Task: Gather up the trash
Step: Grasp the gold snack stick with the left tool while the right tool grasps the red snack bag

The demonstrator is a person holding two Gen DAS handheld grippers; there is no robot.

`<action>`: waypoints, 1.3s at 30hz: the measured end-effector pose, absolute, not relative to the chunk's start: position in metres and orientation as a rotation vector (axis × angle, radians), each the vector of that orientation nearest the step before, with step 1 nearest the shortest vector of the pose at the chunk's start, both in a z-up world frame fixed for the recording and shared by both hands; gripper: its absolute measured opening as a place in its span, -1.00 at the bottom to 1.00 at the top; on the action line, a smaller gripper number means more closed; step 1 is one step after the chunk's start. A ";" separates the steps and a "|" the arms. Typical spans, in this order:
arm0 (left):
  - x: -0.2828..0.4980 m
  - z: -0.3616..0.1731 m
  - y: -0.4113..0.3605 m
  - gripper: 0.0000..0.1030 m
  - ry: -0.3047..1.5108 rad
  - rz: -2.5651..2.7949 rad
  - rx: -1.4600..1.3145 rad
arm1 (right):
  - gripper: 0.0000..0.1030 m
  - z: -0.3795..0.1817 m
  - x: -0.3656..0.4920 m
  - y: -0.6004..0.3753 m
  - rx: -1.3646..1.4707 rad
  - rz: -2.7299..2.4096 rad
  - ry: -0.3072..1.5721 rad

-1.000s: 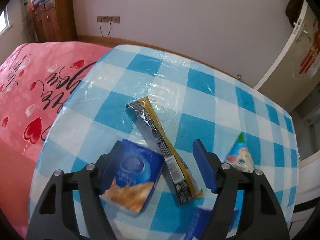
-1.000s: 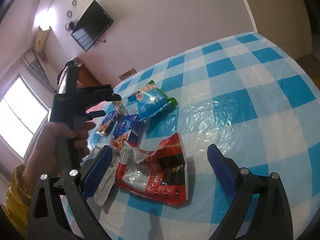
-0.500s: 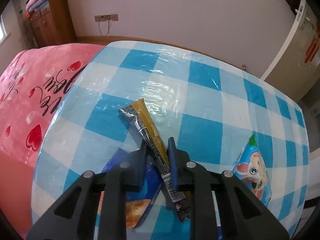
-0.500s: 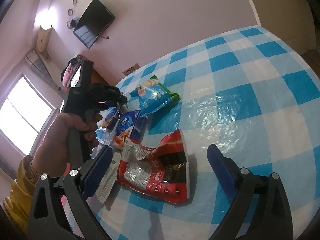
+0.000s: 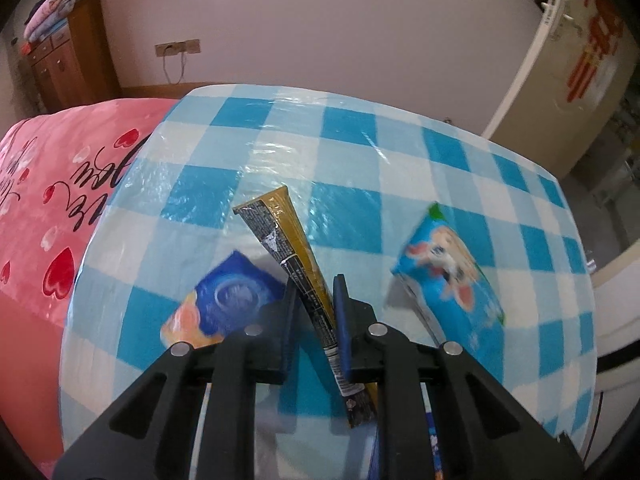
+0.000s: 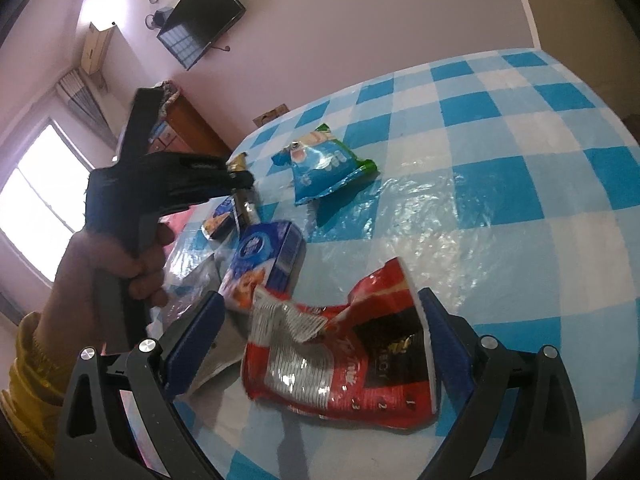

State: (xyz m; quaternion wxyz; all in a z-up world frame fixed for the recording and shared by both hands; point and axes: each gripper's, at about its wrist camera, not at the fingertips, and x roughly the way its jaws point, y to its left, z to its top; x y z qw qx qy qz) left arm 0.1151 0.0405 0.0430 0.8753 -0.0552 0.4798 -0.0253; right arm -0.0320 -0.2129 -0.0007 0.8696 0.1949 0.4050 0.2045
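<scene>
The left gripper [image 5: 316, 300] is clamped on a long yellow-and-black stick wrapper [image 5: 294, 258], which stands lifted off the blue-checked tabletop [image 5: 360, 152] and tilts away from it. Beside the stick wrapper, to its left, lies a blue snack packet [image 5: 224, 300]; to its right lies a light-blue cartoon bag [image 5: 448, 280]. The right gripper [image 6: 320, 344] is spread wide around a crumpled red wrapper [image 6: 344, 364], its fingers at either side of it on the tabletop. A blue box [image 6: 264, 256] lies just beyond the red wrapper.

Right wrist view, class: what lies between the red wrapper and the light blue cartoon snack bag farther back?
In the right wrist view, only bare checked tablecloth separates the red wrapper from the light blue snack bag; the blue box sits off to the left.
</scene>
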 end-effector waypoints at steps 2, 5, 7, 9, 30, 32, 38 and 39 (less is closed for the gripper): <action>0.107 0.045 0.038 -0.64 1.002 -0.078 -0.114 | 0.83 -0.001 -0.033 -0.215 0.400 0.416 0.850; 0.094 0.046 0.033 -0.64 1.007 -0.119 -0.114 | 0.83 0.000 -0.036 -0.220 0.395 0.394 0.845; 0.085 0.046 0.027 -0.64 1.011 -0.151 -0.112 | 0.83 0.002 -0.038 -0.225 0.383 0.368 0.834; 0.077 0.045 0.019 -0.64 1.018 -0.190 -0.105 | 0.83 0.005 -0.043 -0.234 0.377 0.330 0.822; 0.043 0.023 0.007 -0.15 1.057 -0.295 -0.117 | 0.83 0.000 -0.101 -0.230 0.358 0.172 0.897; 0.046 0.020 0.007 -0.15 1.060 -0.285 -0.123 | 0.83 0.000 -0.101 -0.223 0.340 0.172 0.896; 0.045 0.019 0.002 -0.22 1.023 -0.264 -0.091 | 0.81 -0.002 -0.099 -0.207 0.261 0.151 0.881; 0.045 0.019 0.001 -0.28 1.017 -0.253 -0.079 | 0.76 -0.003 -0.098 -0.205 0.252 0.147 0.879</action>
